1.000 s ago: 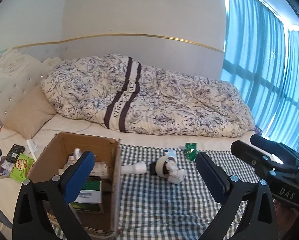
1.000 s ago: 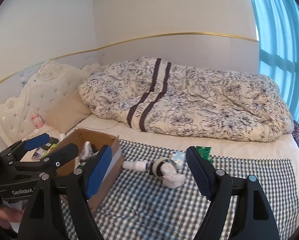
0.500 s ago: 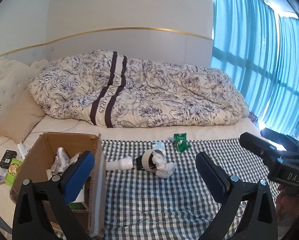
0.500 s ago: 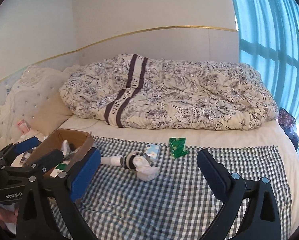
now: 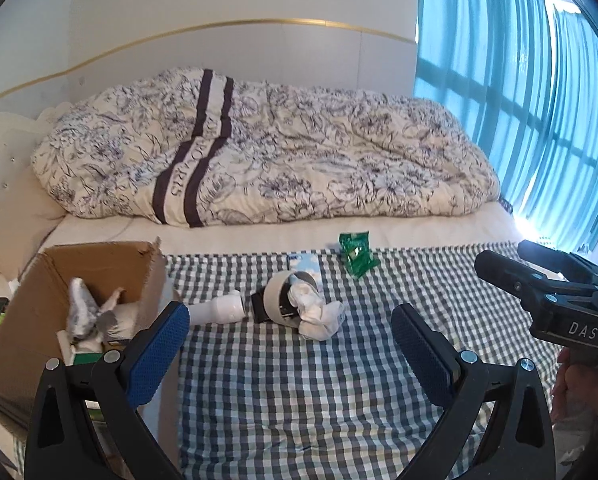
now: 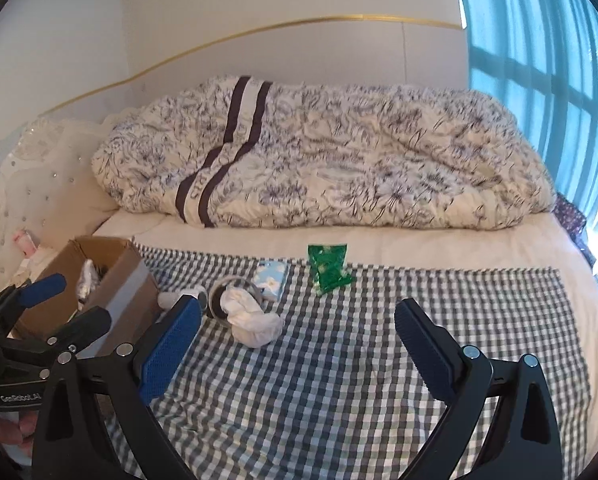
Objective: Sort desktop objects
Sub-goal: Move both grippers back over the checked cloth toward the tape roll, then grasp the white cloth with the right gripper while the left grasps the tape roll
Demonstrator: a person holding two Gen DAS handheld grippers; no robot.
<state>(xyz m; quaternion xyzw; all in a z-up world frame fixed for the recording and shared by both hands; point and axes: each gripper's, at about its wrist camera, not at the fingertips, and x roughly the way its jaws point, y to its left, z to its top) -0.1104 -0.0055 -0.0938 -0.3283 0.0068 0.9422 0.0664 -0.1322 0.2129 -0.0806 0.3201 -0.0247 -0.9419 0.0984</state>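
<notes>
Holding both tongs, left (image 5: pixel 289 340) and right (image 6: pixel 297 342), wide and empty; white sock (image 6: pixel 253 322) mid-cloth by the tape roll (image 5: pixel 277 300), soft, light, I'd pinch its bulk.

In the left wrist view the cardboard box (image 5: pixel 59 316) is partly covered by the left gripper (image 5: pixel 291 344), whose near finger hides the box's front corner, and the things inside are a jumble of crumpled white and grey material and green-edged packets too tangled to name. The black item (image 5: pixel 264 307) behind the tape roll (image 5: pixel 277 298) is mostly covered by the roll and the white sock (image 5: pixel 319 314), so what it is cannot be told. In the right wrist view the white bottle (image 6: pixel 171 298) is largely hidden behind the right gripper's (image 6: pixel 299 340) left finger, and the print on the green packet (image 6: pixel 329 266) and the blue tissue pack (image 6: pixel 273 276) is too small to read.
</notes>
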